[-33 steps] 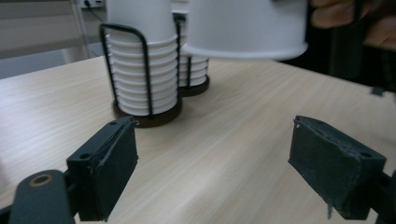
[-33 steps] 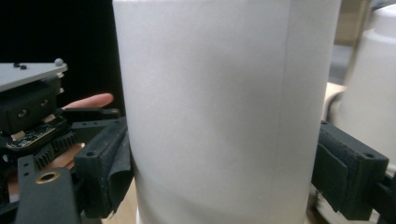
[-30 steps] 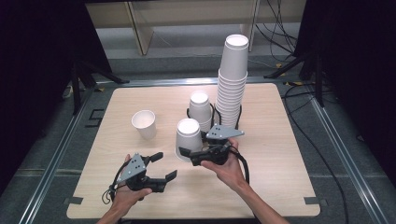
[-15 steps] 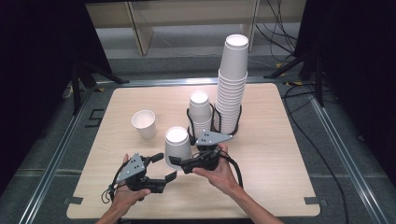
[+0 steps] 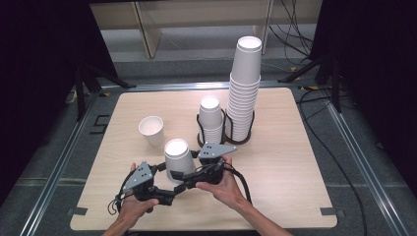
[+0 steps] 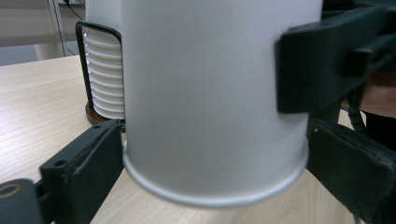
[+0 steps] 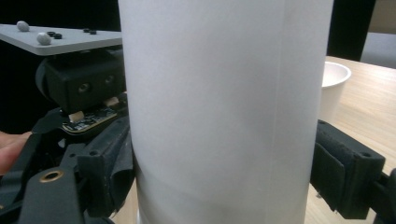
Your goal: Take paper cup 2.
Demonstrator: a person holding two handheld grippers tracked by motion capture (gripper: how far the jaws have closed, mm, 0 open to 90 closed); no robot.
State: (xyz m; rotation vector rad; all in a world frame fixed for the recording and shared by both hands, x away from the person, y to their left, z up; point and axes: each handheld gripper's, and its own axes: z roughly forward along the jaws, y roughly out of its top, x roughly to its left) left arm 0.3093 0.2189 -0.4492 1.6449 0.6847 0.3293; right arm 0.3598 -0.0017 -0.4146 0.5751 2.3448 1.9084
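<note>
We see a dark room with black drapes on both sides, a grey floor crossed by black cables (image 5: 324, 142), and a pale shelf unit (image 5: 196, 19) at the back. The light wooden table (image 5: 295, 162) has rounded corners and sits in a metal frame. On it stand a tall stack of inverted white cups (image 5: 244, 88) in a wire holder, a shorter stack (image 5: 211, 120) just beside it, and a single upright cup (image 5: 152, 131) to their left. The inverted cup (image 5: 179, 160) is at the near middle of the table, between both tools. The right tool (image 5: 183, 186) is clamped on its wall. The left tool (image 5: 169, 194) has just been opening its jaws; they flank the cup's rim, and we cannot tell whether they press on it.
</note>
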